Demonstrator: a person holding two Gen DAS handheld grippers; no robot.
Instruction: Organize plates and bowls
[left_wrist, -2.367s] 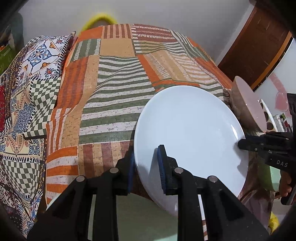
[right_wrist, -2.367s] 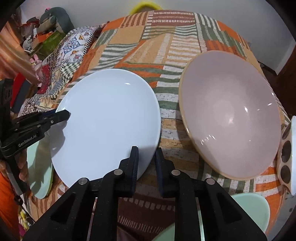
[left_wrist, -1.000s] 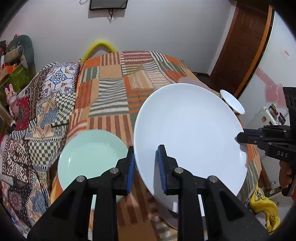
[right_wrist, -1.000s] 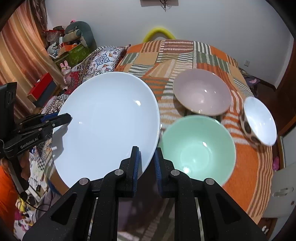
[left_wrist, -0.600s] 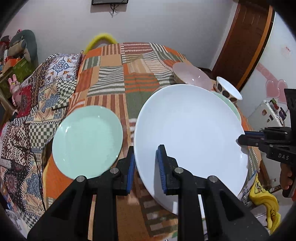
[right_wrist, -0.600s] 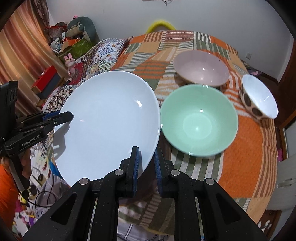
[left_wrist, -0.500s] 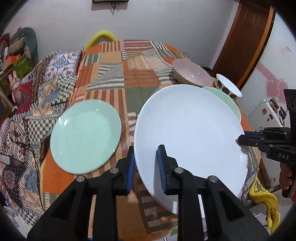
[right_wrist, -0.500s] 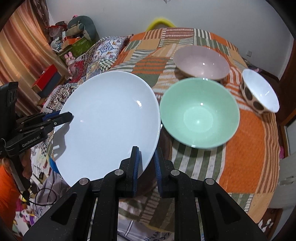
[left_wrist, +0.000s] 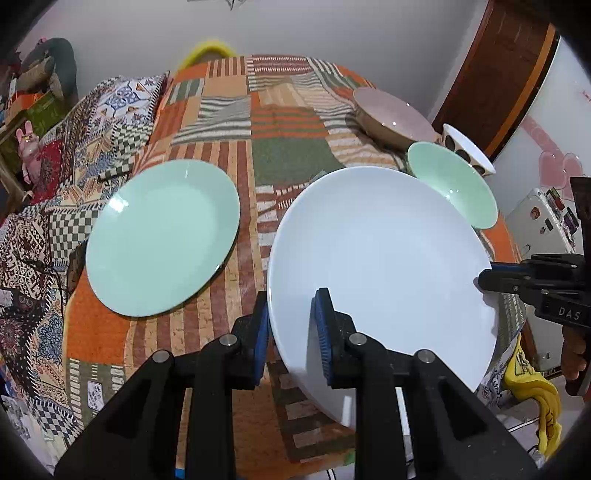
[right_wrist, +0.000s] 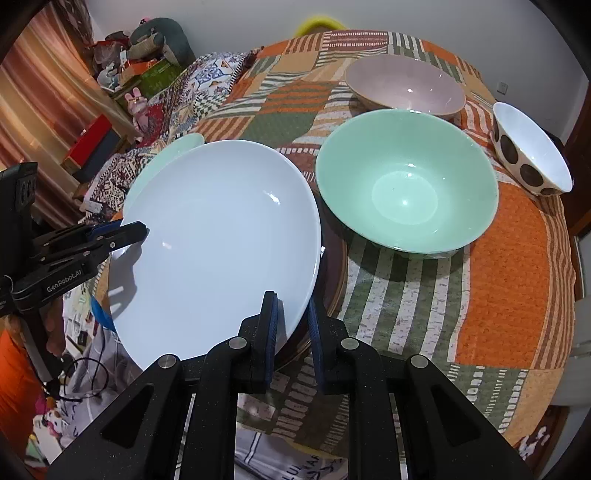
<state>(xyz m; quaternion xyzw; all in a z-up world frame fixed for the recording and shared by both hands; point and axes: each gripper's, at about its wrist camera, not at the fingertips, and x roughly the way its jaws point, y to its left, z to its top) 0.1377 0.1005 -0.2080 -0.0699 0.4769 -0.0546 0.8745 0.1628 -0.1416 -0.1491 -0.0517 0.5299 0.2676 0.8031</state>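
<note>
Right now a large white plate (left_wrist: 380, 258) is carried in the air between two grippers, at the near edge of a bed covered by a patchwork quilt (left_wrist: 288, 155). The left gripper (left_wrist: 291, 325) is clamped on the plate's rim at one side, its blue ribbed pads either side of the edge. The right gripper (right_wrist: 291, 321) is clamped on the rim at the opposite side in the same way. Neither holds anything else.

The step in hand looks like moving this plate toward a stack. A mint-green plate (left_wrist: 162, 236) lies flat on the quilt to the left in the left wrist view, apart from the white one. The likely next move is to bring the white plate over or beside it and set it down level. That calls for both grippers to lower together so the rim does not twist out of either clamp, then to release only once the plate rests.

The white plate is glazed, smooth and shallow, with bright glints on its face; it should be slippery in a rim pinch. On the right of the bed sit three bowls: a wide mint-green bowl (right_wrist: 406, 184), a pale pink bowl (right_wrist: 406, 83) beyond it with a tan outer wall, and a small white bowl with dark spots (right_wrist: 532, 155) at the far right. The quilt is soft, with orange, green and cream stripes, so dishes may settle unevenly.
</note>
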